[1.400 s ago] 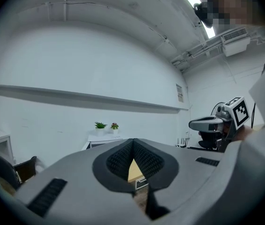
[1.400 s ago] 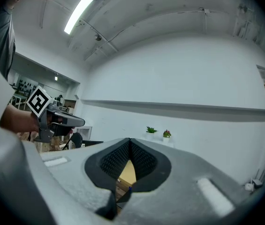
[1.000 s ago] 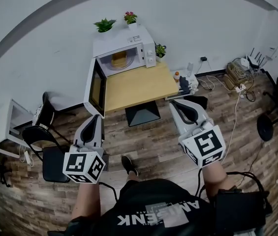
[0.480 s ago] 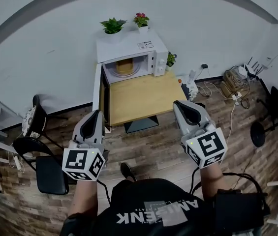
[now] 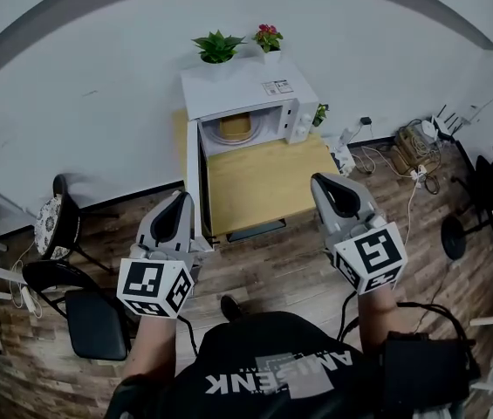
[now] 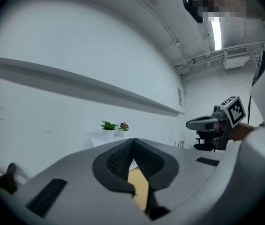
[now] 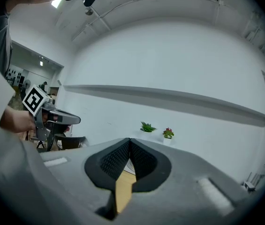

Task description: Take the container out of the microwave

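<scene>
A white microwave stands at the back of a wooden table, its door swung open toward me. Inside it sits a yellowish container on the turntable. My left gripper is shut and empty, held short of the table's near left corner. My right gripper is also shut and empty, at the table's near right corner. Both point level toward the wall. In the left gripper view the shut jaws hide most of the microwave; the right gripper shows at the right there. The left gripper shows in the right gripper view.
Two potted plants stand on the microwave, a third beside it. A black chair is on the floor at my left, a round stool behind it. Cables and a power strip lie at the right.
I have walked toward the table: the microwave and table have grown and shifted right in the head view. Both grippers stayed shut and moved forward together.
</scene>
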Available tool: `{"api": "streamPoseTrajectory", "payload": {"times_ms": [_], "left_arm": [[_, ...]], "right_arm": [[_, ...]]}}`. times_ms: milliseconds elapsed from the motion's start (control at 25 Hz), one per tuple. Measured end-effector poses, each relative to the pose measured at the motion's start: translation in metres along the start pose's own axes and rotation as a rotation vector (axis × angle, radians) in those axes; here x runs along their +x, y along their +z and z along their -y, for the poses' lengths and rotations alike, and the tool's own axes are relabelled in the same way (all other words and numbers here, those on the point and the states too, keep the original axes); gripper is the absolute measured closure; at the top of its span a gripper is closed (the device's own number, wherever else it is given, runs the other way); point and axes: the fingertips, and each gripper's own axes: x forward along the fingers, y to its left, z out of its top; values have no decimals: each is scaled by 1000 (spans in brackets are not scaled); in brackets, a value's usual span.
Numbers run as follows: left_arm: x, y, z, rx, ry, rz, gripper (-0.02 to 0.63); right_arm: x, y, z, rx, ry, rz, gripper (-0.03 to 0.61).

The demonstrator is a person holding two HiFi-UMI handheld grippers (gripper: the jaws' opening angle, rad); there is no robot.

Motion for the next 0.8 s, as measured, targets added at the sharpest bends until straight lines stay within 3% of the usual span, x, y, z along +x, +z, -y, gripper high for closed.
{"api": "streamPoseTrajectory", "payload": {"times_ms": [280,480,800], "left_arm": [[13,0,-49,-10,-24,9,612],[27,4,-55,-17,-54,12,611],[49,7,-66,-20,13,1,591]], "right_arm": [[41,7,-11,8,-44,-9,572],[63,11,-5,9,-42,-19,572],[107,13,23,26,32,29,571]]}}
